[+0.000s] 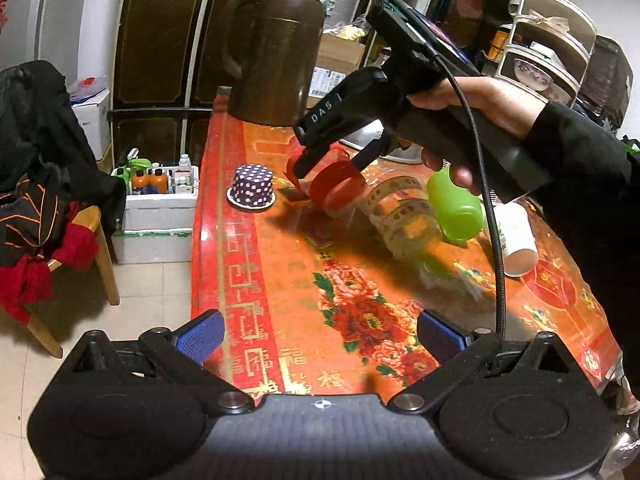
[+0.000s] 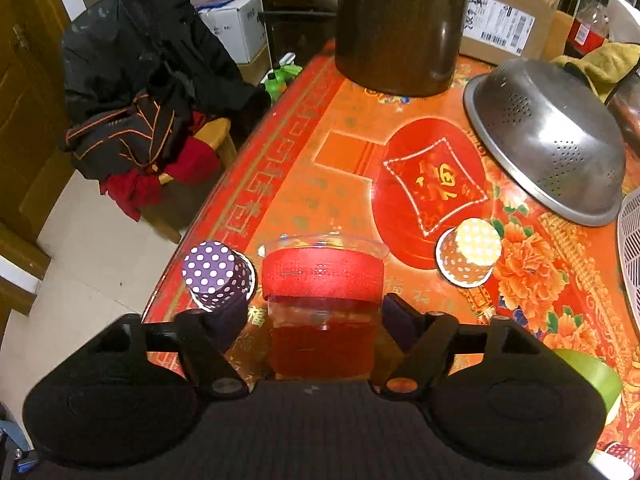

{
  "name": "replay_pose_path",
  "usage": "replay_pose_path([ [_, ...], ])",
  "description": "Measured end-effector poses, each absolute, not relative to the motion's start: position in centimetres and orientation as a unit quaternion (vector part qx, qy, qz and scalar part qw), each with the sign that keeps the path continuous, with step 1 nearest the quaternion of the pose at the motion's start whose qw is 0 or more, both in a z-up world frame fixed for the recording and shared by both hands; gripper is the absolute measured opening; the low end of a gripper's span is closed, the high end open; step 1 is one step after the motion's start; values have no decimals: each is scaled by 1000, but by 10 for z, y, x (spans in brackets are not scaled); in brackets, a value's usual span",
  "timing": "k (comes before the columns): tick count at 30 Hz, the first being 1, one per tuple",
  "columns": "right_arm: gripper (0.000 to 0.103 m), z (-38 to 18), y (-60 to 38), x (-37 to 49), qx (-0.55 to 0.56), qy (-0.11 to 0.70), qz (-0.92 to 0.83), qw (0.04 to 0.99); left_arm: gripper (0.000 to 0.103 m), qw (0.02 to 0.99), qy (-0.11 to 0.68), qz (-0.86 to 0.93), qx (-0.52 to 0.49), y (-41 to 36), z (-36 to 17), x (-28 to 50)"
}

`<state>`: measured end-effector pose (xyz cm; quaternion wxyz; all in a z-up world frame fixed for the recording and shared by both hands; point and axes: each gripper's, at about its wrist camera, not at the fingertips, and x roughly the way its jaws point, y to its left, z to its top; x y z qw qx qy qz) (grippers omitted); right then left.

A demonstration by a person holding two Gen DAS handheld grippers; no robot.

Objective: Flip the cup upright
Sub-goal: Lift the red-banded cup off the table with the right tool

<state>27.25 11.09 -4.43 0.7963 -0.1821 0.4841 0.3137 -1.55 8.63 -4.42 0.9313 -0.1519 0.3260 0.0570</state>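
A clear plastic cup with red bands [image 1: 332,178] [image 2: 323,280] lies on its side on the red patterned table [image 1: 280,280], its open rim pointing away from my right gripper. My right gripper [image 1: 330,162] [image 2: 316,320] is open, its jaws on either side of the cup's body; I cannot tell whether the pads touch it. My left gripper [image 1: 320,332] is open and empty, low over the near table edge, well short of the cups.
A purple dotted paper cup [image 1: 251,187] [image 2: 216,276] stands upside down left of the clear cup. A yellow dotted cup [image 2: 470,254], a clear cup with gold bands [image 1: 400,216], a green cup [image 1: 454,204] and a white cup [image 1: 514,238] are nearby. A dark jug [image 1: 272,56] and a steel colander [image 2: 548,152] stand behind.
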Motion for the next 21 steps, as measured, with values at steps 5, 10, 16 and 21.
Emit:
replay_pose_path([
  [5,63,-45,110,275,-177,484,306,800,103,930,326,65,-159,91,-46,-17],
  [10,63,-17,97,266,-147,454,317,819,103,930,325,71,-158,93,-46,-17],
  [16,63,43,56,224,-121,400,331,846,103,933,315,83,-156,95,-39,-20],
  [21,63,83,-7,168,-100,370,326,864,103,938,300,76,-154,89,-27,-30],
])
